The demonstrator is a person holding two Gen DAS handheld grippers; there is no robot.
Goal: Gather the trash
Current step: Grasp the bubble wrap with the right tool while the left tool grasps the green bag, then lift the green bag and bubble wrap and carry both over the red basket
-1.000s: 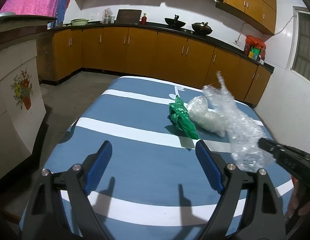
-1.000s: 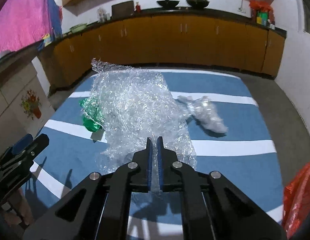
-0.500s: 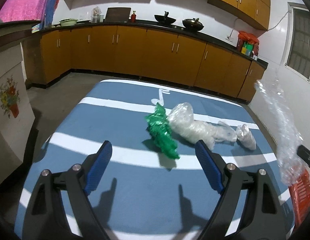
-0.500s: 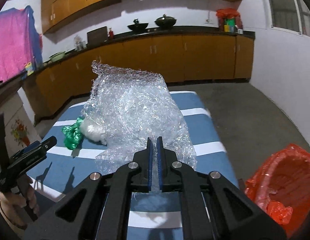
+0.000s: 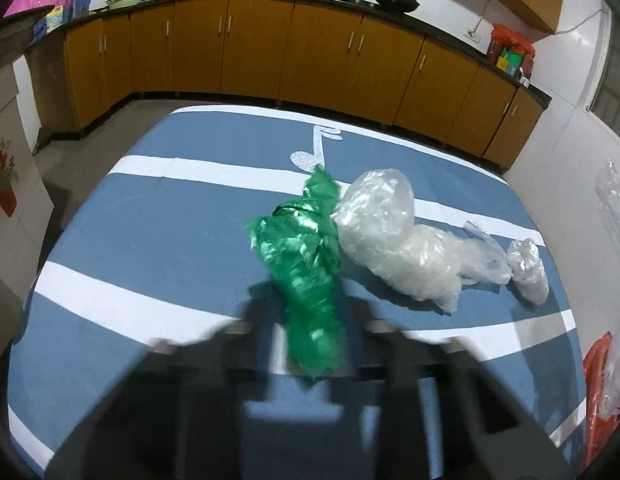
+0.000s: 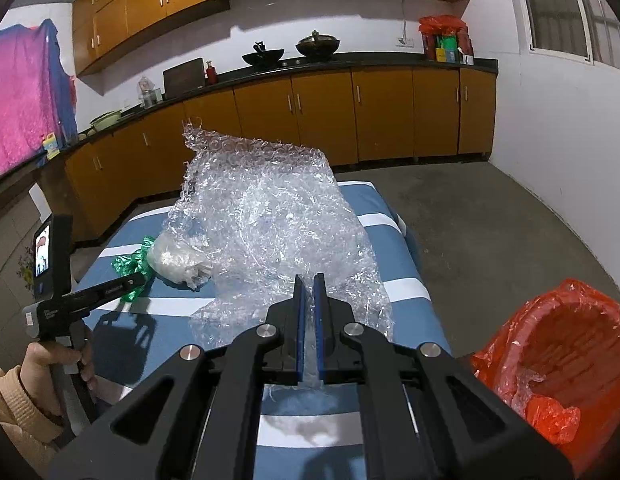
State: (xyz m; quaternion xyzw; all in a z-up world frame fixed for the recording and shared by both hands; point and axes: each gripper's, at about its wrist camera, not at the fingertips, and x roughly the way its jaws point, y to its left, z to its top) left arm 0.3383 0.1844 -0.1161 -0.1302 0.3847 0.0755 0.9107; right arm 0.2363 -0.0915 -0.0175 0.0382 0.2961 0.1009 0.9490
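My right gripper (image 6: pixel 308 284) is shut on a sheet of clear bubble wrap (image 6: pixel 270 236) and holds it up over the table's right edge. A bin lined with a red bag (image 6: pixel 562 344) stands on the floor to its right. A green crumpled plastic bag (image 5: pixel 306 256) lies mid-table, with a clear plastic bag (image 5: pixel 394 236) and a small clear wad (image 5: pixel 528 272) to its right. My left gripper (image 5: pixel 310 320) is blurred, its jaws on either side of the green bag's near end. The left gripper (image 6: pixel 122 284) also shows at the green bag (image 6: pixel 130 260) in the right wrist view.
The table has a blue cloth with white stripes (image 5: pixel 158 216). Orange cabinets (image 5: pixel 310 52) with a black counter run along the back wall. The red bin's edge (image 5: pixel 598 380) shows at the table's right. Grey floor (image 6: pixel 490 220) lies beyond the table.
My left gripper has moved forward onto the green bag and its jaws have narrowed around it. My right gripper has swung the bubble wrap further right, toward the red bin.
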